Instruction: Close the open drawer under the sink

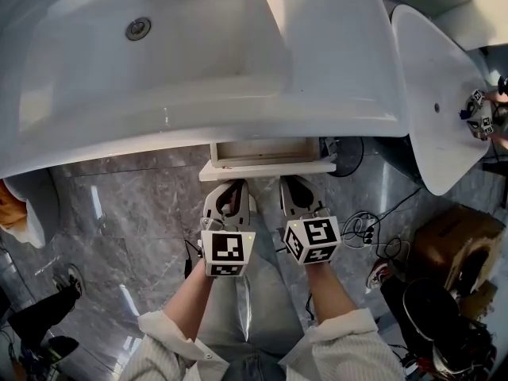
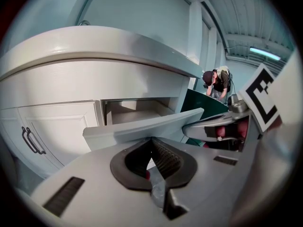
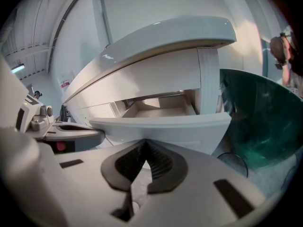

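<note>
As we look down from the head view, the white sink (image 1: 238, 121) fills the top of the shot, with its drain (image 1: 137, 28) up at the left. The drawer (image 1: 266, 167) sticks out from under the sink's front edge, standing open, and we can see into its pale inside. We've got the left tool (image 1: 231, 186) and the right tool (image 1: 296, 182) side by side, both noses right up against the drawer's white front. From up here we cannot tell whether they touch it. Below them it's grey marble floor (image 1: 135, 205), and there's a tangle of cables (image 1: 367, 230) off to the right.

Over to the left gripper view now. The jaws are clenched, tips meeting, and nothing sits between them. The drawer front runs across just beyond the tips, slanting away to the right, with the open box behind it under the curved sink. A cabinet door (image 2: 57, 126) with a dark handle (image 2: 31, 140) sits to the left. The right tool shows at the right edge, and a person (image 2: 215, 82) bends over far behind.

On to the right gripper view. The jaws are clenched here too and hold nothing. The drawer front lies square ahead, close beyond the tips, with the open inside above it. The left tool is in shot at the left, and a dark green curved panel (image 3: 255, 122) stands at the right.
</note>
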`<state>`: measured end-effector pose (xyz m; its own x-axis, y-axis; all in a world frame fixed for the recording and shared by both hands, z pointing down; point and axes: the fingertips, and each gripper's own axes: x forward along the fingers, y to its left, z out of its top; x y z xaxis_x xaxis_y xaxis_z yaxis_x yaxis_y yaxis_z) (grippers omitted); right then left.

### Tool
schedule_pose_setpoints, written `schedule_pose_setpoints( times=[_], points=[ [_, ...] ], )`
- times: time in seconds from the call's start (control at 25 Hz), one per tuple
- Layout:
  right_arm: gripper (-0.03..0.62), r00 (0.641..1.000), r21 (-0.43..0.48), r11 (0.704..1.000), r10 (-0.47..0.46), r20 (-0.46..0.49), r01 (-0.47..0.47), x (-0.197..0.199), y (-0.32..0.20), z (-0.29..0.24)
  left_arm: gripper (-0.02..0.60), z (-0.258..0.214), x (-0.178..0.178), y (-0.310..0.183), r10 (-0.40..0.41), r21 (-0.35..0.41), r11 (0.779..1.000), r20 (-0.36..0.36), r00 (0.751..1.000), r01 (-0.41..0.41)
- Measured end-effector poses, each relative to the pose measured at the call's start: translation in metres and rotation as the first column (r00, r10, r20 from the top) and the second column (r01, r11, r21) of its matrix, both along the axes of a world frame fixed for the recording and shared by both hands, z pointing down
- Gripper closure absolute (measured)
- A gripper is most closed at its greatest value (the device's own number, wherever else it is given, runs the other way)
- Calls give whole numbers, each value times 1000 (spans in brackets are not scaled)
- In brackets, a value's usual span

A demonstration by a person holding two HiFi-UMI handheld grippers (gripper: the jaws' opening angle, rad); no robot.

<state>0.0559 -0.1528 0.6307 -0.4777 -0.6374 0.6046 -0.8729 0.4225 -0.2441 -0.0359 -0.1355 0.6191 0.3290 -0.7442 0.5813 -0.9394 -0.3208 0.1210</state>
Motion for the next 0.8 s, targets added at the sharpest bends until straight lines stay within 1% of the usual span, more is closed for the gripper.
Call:
schedule_pose_setpoints(
  times=[0.16,0.36,0.8],
  points=[
    [585,1000,12,1000,-6,-4,6,0,-1,-1,566,0,2,-1,23,7,1000,14,1000,-23],
    [585,1000,36,999,-21,-8,21,-2,-5,-4,566,-3,-1,-6,18,19,1000,4,1000,-18],
    [585,1000,78,997,-17,-13,18,-8,-29,-7,566,-3,-8,-27,35,44,998,23,999,-36]
  ],
)
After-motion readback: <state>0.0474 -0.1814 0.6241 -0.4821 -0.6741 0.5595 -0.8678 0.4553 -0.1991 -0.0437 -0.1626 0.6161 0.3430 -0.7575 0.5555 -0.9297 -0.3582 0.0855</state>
